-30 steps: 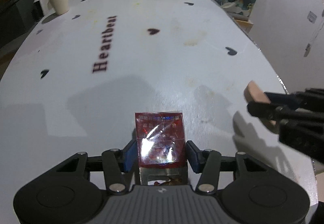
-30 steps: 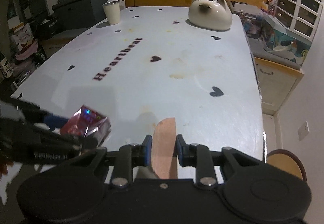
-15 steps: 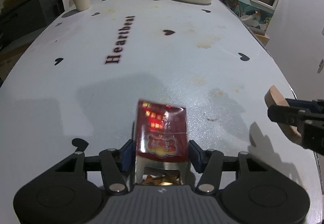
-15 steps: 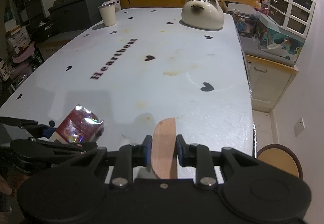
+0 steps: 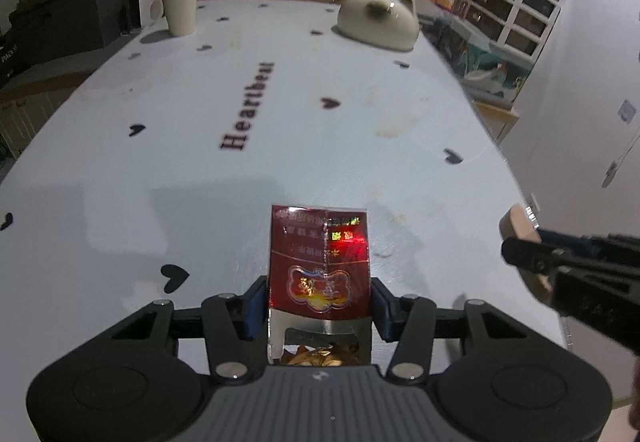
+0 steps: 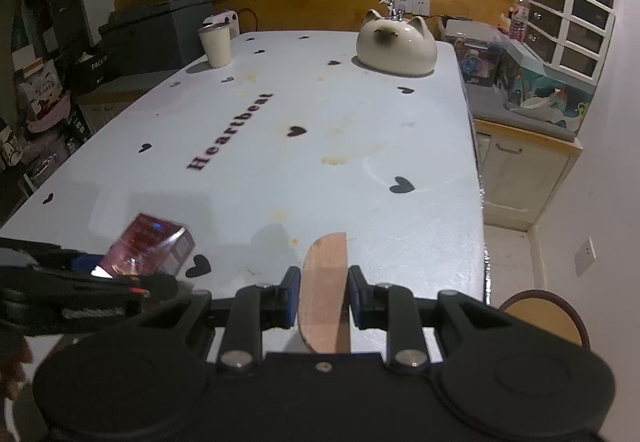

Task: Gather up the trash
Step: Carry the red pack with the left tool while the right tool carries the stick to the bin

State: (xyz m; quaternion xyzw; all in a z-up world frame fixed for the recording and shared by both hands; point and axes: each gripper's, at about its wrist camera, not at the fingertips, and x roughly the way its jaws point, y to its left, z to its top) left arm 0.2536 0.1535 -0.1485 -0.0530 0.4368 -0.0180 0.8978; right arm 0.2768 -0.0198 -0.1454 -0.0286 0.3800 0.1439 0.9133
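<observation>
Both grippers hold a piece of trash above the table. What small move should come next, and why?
Probably carry both away toward a bin, which is not in view. The left gripper, jaws closing, holds the red packet; the right gripper clamps the flat pink piece.

The near end of the red packet (image 5: 320, 262) is hidden behind the left gripper (image 5: 318, 312) body, and its small print is too blurred to read. The pink flat piece (image 6: 325, 290) runs under the right gripper (image 6: 324, 294) housing, so its lower end cannot be seen, and in the left wrist view only its tip (image 5: 516, 222) shows. The tabletop (image 6: 280, 162) is cut off at the left edge of both views.
</observation>
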